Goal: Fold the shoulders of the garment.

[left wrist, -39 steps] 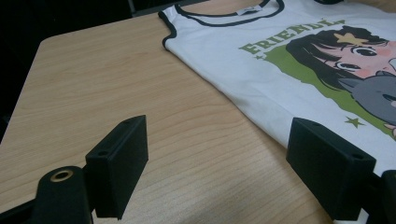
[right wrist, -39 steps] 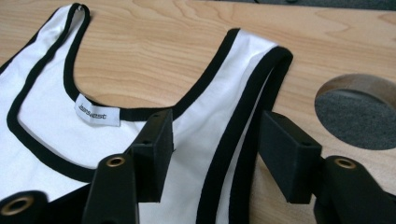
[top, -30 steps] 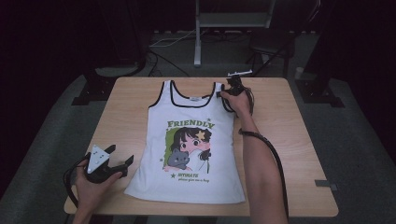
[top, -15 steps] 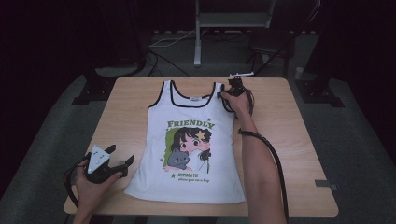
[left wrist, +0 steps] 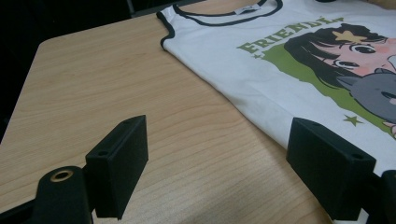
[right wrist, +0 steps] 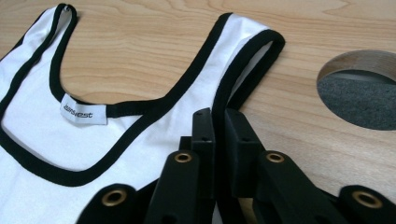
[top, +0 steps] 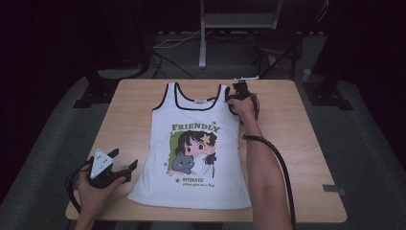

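White cotton tank top (top: 194,153), black-trimmed at neck and armholes, lies flat and face up on the wooden tabletop (top: 129,120). Print: green "FRIENDLY" over a cartoon girl holding a grey cat. Small label inside the back of the neck. Straps point to the far edge, hem reaches nearly to the near edge; the top sits about midway between the left and right edges.

Right claw (top: 238,91) at the strap by the far right, jaws just closed, pinching the black trim of that armhole. Round hole (right wrist: 362,88) in the tabletop just beside that strap.

Left claw (top: 117,167) near the near-left corner, jaws wide apart, nothing between them, just beside the hem's left corner.

Bare wood lies broad on both sides of the shirt.
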Demonstrator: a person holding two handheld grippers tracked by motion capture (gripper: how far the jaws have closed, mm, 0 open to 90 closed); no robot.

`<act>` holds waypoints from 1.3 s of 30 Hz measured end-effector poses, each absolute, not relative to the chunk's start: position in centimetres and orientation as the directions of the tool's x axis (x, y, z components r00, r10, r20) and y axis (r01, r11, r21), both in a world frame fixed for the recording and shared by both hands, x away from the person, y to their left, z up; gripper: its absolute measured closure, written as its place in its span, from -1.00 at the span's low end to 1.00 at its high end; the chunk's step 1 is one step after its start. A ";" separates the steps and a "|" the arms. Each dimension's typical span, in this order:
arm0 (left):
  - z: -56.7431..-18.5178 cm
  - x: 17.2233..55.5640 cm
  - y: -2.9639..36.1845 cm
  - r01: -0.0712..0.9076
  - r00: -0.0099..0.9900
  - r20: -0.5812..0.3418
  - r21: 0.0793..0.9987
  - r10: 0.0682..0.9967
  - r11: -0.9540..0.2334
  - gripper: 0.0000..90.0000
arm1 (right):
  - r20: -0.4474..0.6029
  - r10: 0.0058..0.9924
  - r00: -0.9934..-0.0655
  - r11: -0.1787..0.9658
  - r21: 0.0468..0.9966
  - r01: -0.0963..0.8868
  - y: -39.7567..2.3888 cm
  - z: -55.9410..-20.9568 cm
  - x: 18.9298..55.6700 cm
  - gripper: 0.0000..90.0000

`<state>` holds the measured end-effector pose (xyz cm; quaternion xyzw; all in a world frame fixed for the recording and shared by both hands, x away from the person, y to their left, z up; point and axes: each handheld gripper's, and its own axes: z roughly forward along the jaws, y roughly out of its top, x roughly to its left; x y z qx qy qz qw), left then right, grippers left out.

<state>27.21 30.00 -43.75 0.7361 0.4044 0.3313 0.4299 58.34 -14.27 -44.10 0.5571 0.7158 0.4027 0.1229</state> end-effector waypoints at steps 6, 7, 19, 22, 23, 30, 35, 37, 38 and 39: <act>-43.7 27.2 30.0 0.309 0.453 0.142 0.901 0.880 -0.304 -0.54 | 0.295 0.885 -0.359 0.033 0.730 0.682 -14.0 -43.8 58.0 0.91; -43.7 27.2 30.0 0.310 0.453 0.143 0.900 0.880 -0.306 -0.54 | 0.295 0.883 -0.364 0.036 0.732 0.680 -14.0 -43.8 57.9 0.91; -43.8 27.1 29.9 0.310 0.454 0.142 0.900 0.879 -0.306 -0.54 | 0.316 0.847 -0.428 0.022 0.783 0.621 -13.9 -42.1 56.9 0.91; -43.8 27.1 29.9 0.307 0.454 0.141 0.902 0.879 -0.304 -0.54 | 0.312 0.837 -0.450 0.031 0.793 0.608 -13.7 -41.8 56.5 0.91; -43.8 27.2 29.9 0.306 0.454 0.143 0.902 0.879 -0.304 -0.54 | 0.313 0.832 -0.458 0.033 0.796 0.604 -13.6 -41.7 56.4 0.91; -43.8 27.1 29.9 0.305 0.455 0.144 0.902 0.879 -0.306 -0.54 | 0.289 0.805 -0.518 0.068 0.822 0.565 -12.9 -41.0 55.6 0.91; -43.8 27.2 29.9 0.306 0.456 0.146 0.900 0.878 -0.309 -0.54 | 0.253 0.786 -0.564 0.120 0.832 0.541 -12.2 -40.4 54.9 0.90; -43.8 27.1 29.9 0.304 0.456 0.145 0.902 0.878 -0.307 -0.54 | 0.231 0.779 -0.583 0.147 0.837 0.527 -11.9 -40.2 54.6 0.90; -43.8 27.1 29.9 0.304 0.456 0.145 0.902 0.878 -0.307 -0.54 | 0.226 0.773 -0.593 0.158 0.837 0.524 -11.8 -40.1 54.4 0.90; -43.8 27.1 29.9 0.304 0.456 0.145 0.902 0.878 -0.307 -0.54 | 0.220 0.770 -0.599 0.167 0.836 0.522 -11.7 -40.1 54.2 0.90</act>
